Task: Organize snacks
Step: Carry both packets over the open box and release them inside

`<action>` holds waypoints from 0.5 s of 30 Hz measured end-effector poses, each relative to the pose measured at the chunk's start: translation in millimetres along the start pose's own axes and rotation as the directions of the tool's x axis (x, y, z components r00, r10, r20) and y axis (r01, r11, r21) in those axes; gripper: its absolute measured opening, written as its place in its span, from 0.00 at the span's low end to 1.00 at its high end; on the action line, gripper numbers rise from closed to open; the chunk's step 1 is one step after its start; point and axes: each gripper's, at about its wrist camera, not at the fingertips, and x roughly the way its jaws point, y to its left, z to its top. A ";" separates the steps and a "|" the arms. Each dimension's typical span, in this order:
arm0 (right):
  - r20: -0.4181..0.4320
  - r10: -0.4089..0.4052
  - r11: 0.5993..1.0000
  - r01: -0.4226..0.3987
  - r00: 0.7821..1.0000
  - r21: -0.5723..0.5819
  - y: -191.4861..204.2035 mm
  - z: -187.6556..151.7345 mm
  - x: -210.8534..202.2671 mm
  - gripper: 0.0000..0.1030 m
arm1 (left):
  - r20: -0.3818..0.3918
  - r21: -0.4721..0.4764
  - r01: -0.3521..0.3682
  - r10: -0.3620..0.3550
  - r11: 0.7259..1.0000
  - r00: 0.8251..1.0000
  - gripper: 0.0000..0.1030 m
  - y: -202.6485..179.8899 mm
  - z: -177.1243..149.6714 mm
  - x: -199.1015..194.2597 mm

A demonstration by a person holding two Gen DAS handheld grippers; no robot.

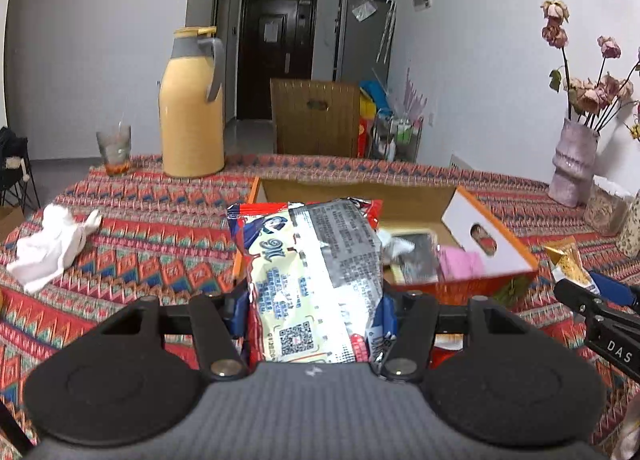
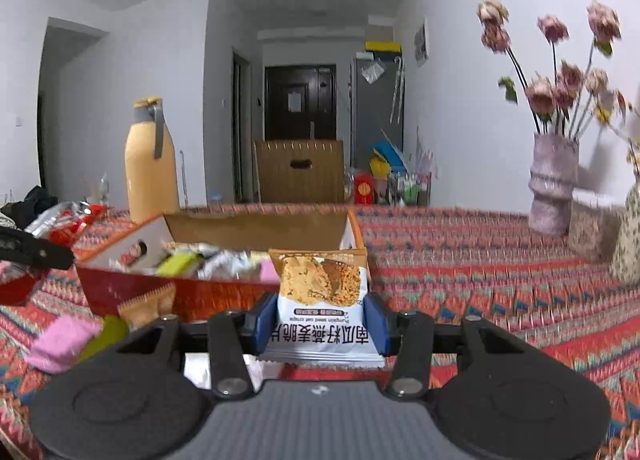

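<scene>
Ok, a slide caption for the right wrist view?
Right claw shut on an oat crisp packet, before the open snack box.

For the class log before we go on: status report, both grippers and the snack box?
Left gripper shut on noodle pack. Right gripper shut on oat crisps. Box open ahead, part filled. Nothing in the way.
</scene>
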 end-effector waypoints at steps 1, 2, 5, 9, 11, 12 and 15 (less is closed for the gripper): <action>0.009 0.001 1.000 -0.001 1.000 -0.008 2.3 5.6 2.1 0.46 | 0.004 0.002 -0.001 0.001 1.000 1.000 0.58 -1.2 4.3 2.0; 0.018 0.002 1.000 -0.002 1.000 -0.015 4.3 10.7 4.1 0.46 | 0.008 0.006 -0.001 0.001 1.000 1.000 0.58 -2.5 8.9 4.6; 0.036 0.008 1.000 -0.007 0.999 -0.029 9.0 25.8 12.0 0.46 | 0.025 0.023 0.000 0.000 1.000 1.000 0.58 -7.2 21.8 12.3; 0.040 0.016 0.999 -0.015 0.999 -0.033 15.4 43.6 30.2 0.46 | 0.040 0.035 0.001 -0.002 0.999 0.999 0.58 -14.0 36.5 25.7; 0.036 0.024 0.999 -0.023 0.999 -0.031 18.8 51.7 41.7 0.46 | 0.046 0.032 0.004 -0.005 0.999 0.999 0.58 -16.0 43.0 33.4; 0.032 0.027 0.999 -0.026 0.999 -0.030 20.3 55.5 48.2 0.46 | 0.048 0.029 0.004 -0.006 1.000 0.999 0.58 -16.8 45.3 37.3; 0.016 0.030 0.999 -0.029 0.999 -0.029 24.6 64.4 69.7 0.46 | 0.051 0.018 0.010 -0.011 1.000 0.999 0.58 -18.8 53.1 51.5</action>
